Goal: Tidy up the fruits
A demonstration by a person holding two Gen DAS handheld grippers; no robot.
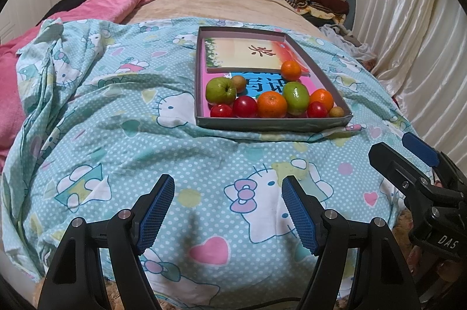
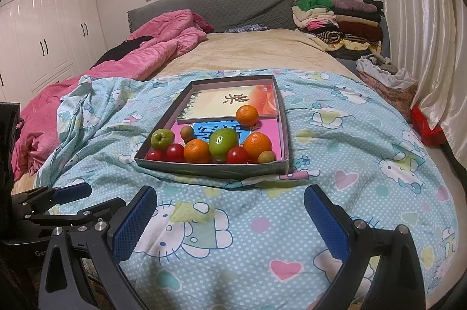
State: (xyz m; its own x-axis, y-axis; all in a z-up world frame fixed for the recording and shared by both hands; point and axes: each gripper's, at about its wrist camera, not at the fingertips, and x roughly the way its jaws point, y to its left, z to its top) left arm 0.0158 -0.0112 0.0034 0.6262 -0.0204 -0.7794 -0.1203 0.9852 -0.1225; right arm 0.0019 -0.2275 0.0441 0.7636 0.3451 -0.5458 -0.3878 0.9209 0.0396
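Note:
A shallow grey box (image 1: 271, 124) (image 2: 210, 168) lies on the blue cartoon bedsheet and holds several fruits along its near edge. They include green apples (image 1: 220, 89) (image 2: 224, 141), oranges (image 1: 272, 105) (image 2: 197, 151), red tomatoes (image 1: 244, 106) (image 2: 237, 155) and small brown fruits (image 1: 336, 112) (image 2: 267, 157). One orange (image 1: 291, 70) (image 2: 247, 115) sits further back. My left gripper (image 1: 227, 210) is open and empty, well short of the box. My right gripper (image 2: 230, 225) is open and empty too; it also shows at the right edge of the left wrist view (image 1: 402, 152).
Printed cards (image 1: 248, 56) line the box floor. A pink quilt (image 2: 146, 47) lies at the left of the bed. Folded clothes (image 2: 338, 18) are stacked at the far right by the headboard. A white curtain (image 2: 423, 33) hangs along the right; a bag (image 2: 388, 82) sits beside it.

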